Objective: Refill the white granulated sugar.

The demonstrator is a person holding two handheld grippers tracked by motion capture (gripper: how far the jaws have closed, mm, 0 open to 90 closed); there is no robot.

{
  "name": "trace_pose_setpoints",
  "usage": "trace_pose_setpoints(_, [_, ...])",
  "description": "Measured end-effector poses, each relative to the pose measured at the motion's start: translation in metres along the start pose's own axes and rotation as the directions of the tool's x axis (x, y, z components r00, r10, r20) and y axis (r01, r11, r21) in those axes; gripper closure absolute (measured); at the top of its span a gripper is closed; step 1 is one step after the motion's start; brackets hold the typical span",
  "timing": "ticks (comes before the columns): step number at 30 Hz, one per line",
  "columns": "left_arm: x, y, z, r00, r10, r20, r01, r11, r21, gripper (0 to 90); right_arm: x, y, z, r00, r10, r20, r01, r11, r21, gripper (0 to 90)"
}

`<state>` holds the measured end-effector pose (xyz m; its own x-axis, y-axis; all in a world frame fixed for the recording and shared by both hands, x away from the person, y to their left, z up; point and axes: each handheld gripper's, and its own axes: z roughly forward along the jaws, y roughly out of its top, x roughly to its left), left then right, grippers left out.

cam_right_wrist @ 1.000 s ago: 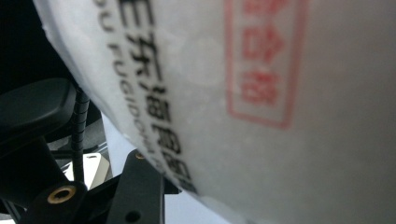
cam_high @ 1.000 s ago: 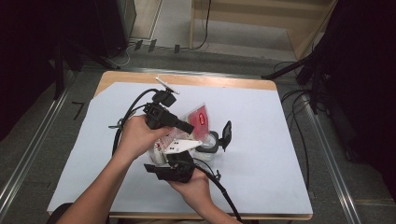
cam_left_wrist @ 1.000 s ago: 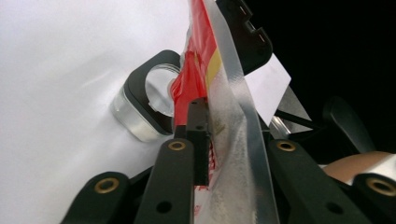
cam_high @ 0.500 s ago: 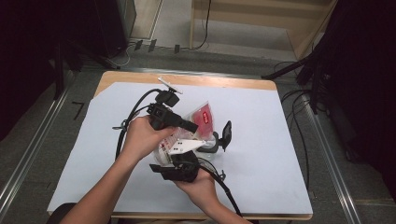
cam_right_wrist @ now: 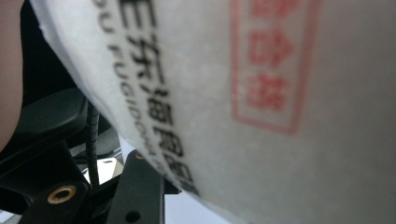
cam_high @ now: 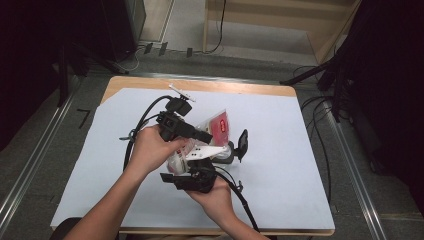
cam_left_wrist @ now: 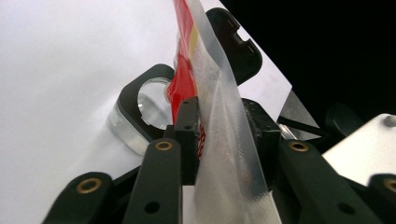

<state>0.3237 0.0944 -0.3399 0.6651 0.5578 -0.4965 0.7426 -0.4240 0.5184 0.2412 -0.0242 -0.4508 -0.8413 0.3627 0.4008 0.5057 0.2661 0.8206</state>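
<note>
A clear plastic pouch (cam_high: 218, 125) with red contents is held up over the middle of the table. My left gripper (cam_high: 202, 136) comes in from the left. Its jaws (cam_left_wrist: 224, 126) stand on either side of the pouch's sealed edge (cam_left_wrist: 219, 93) with the pads against it, and they have just been opening a little. My right gripper (cam_high: 197, 172) points up at the pouch from below. In the right gripper view the printed pouch face (cam_right_wrist: 280, 93) lies across the lens, and one black finger (cam_right_wrist: 140, 186) shows beneath it. Its grip is hidden.
A small clear container (cam_high: 227, 152) in a black frame sits on the white table cover (cam_high: 300, 175) just right of the hands, its black lid (cam_high: 243, 144) swung open. The container (cam_left_wrist: 149, 100) appears behind the pouch. Cables trail toward the person.
My right gripper has edged slightly to the right under the pouch. The left hand and the pouch stand as before.
</note>
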Motion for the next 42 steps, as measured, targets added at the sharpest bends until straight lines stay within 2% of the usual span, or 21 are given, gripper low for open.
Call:
trace_pose_setpoints(7, [0.0004,-0.0009,-0.0017,1.0000,-0.007,-0.006,0.007,0.9998,-0.016,77.4,0.0035,0.0004,0.0025,0.9981,-0.048,0.039,0.048,0.999,0.008,59.2])
trace_pose_setpoints(11, [0.0003,-0.0011,-0.0016,1.0000,-0.005,-0.008,0.005,0.9998,-0.017,77.6,0.0051,0.0011,0.0033,0.9971,-0.052,0.055,0.051,0.999,0.018,61.6])
trace_pose_setpoints(15, [-0.0016,-0.0010,-0.0010,0.9998,0.012,-0.014,-0.012,0.9998,-0.015,75.9,0.0046,0.0016,0.0022,0.9985,-0.037,0.040,0.037,0.999,0.014,62.1])
trace_pose_setpoints(20, [-0.0042,-0.0018,-0.0023,0.9994,0.028,-0.020,-0.028,0.9994,-0.021,74.0,0.0055,0.0035,0.0003,1.0000,0.009,0.000,-0.009,1.000,-0.007,62.1])
trace_pose_setpoints(24, [-0.0065,-0.0030,-0.0034,0.9969,0.071,-0.035,-0.072,0.9970,-0.027,72.3,0.0068,0.0044,-0.0009,1.0000,0.005,-0.008,-0.005,1.000,-0.016,62.1])
trace_pose_setpoints(28, [-0.0073,-0.0043,-0.0029,0.9944,0.086,-0.062,-0.087,0.9959,-0.023,74.5,0.0076,0.0038,-0.0004,0.9998,0.014,-0.014,-0.014,1.000,-0.017,62.0])
trace_pose_setpoints(38, [-0.0046,-0.0052,-0.0018,0.9961,0.067,-0.056,-0.069,0.9970,-0.036,79.0,0.0085,0.0031,0.0008,0.9999,-0.010,0.011,0.010,1.000,-0.002,60.0])
trace_pose_setpoints(42, [-0.0046,-0.0054,-0.0016,0.9966,0.062,-0.054,-0.064,0.9972,-0.038,79.0,0.0086,0.0033,0.0003,0.9998,-0.015,0.016,0.015,1.000,0.003,61.9])
